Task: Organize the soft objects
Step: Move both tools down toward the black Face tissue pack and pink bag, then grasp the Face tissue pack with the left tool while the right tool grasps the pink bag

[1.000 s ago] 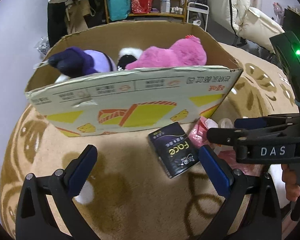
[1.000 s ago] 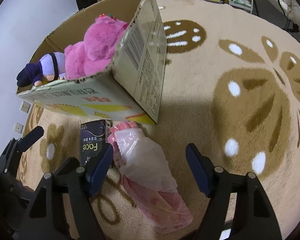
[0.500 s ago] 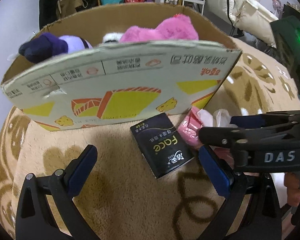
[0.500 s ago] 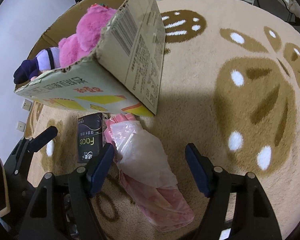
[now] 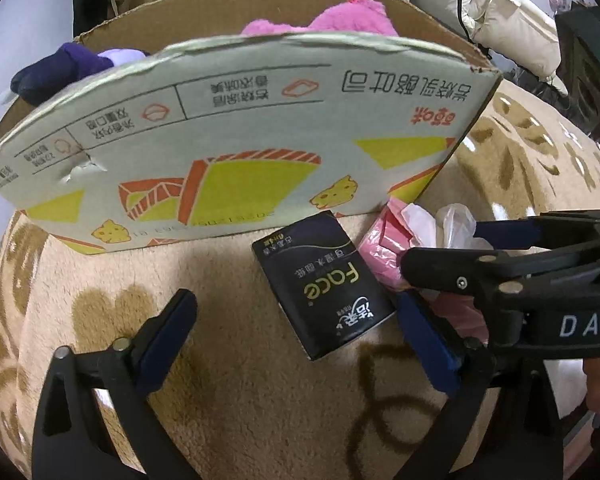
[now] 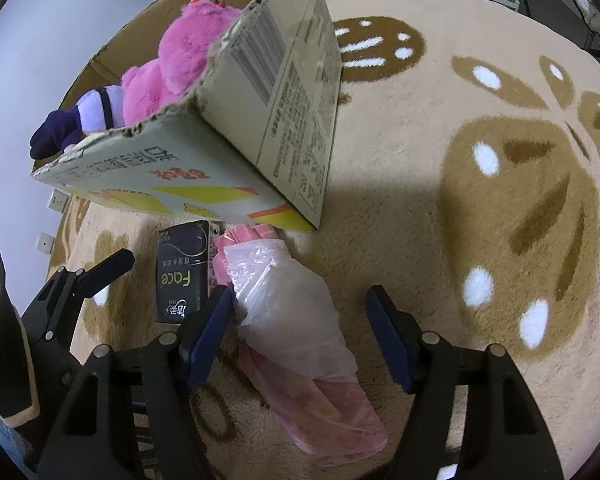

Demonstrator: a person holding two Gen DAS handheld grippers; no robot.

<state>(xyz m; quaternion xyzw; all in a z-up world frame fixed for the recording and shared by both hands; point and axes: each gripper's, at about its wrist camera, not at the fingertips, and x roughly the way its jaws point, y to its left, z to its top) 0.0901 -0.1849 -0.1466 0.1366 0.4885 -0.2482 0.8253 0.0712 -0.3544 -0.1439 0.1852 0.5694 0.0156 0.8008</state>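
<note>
A black tissue pack (image 5: 324, 284) marked "Face" lies on the rug in front of the cardboard box (image 5: 260, 120). My left gripper (image 5: 300, 320) straddles the pack with its jaws closing; the pads are clear of it. Right of the pack lies a pink and white plastic bag (image 6: 296, 320). My right gripper (image 6: 300, 308) hangs over it, jaws closing, with the right pad still apart from it. A pink plush (image 6: 184, 52) and a purple plush (image 6: 80, 120) sit inside the box (image 6: 284, 100).
A beige rug (image 6: 480, 240) with brown and white patterns covers the floor. The box stands close behind both objects. The right gripper's fingers (image 5: 480, 268) cross the left wrist view beside the pack. Shelves and white bedding (image 5: 500, 20) lie beyond the box.
My left gripper has come down and closer to the black pack, and its jaws have narrowed slightly. The right gripper stayed over the bag while its jaws narrowed a little.
</note>
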